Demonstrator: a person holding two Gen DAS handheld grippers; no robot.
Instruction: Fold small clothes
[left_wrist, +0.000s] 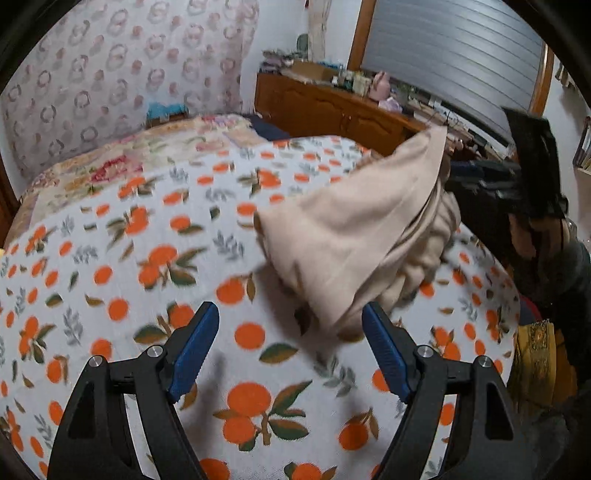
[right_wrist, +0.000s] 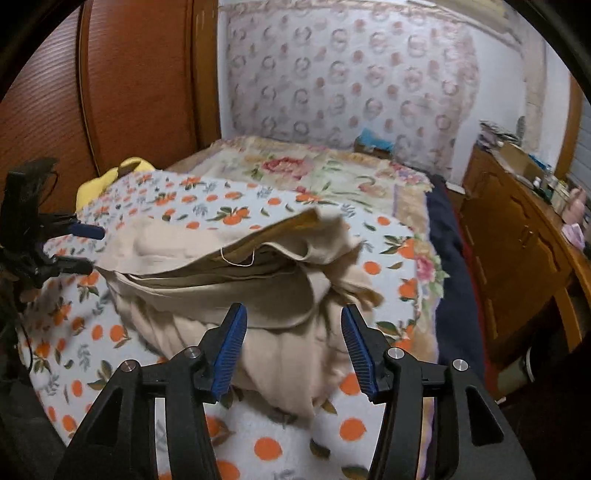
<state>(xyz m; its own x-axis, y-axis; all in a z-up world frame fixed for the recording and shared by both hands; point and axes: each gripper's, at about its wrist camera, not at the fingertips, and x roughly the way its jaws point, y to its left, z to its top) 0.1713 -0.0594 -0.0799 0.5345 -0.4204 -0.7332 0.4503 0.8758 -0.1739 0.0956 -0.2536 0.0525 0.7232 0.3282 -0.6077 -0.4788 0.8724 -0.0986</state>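
Both tongs wide, nothing held. Left gripper (left_wrist: 290, 347) hovers over the bedcover with blue ribbed pads (left_wrist: 194, 350) spread, the garment's near corner just beyond its right-hand pad. Right gripper (right_wrist: 293, 345) is spread too, jaws low in front of the heap, not touching as far as can be told.

Task's thing: a beige soft knit garment (right_wrist: 229, 280), bunched in layers, one flap (left_wrist: 354, 229) standing up peaked in the left wrist view, motion-blurred. A loose thread hangs at its hem edge in the right wrist view. It lies mid-bed on the white blanket printed with oranges and green leaves (left_wrist: 129, 258).

Judged step: re-grip for flattening or the next fold. To do it well, each gripper should pinch a single layer at an outer edge or corner, not the whole wad; the two should pull apart so the cloth goes taut, then lay it flat before folding. Risk: catching the blanket with the cloth, or taking two layers.

Beyond: a floral quilt (right_wrist: 332, 173) toward the headboard, and a brown wooden cabinet (right_wrist: 517, 236) beside the bed.
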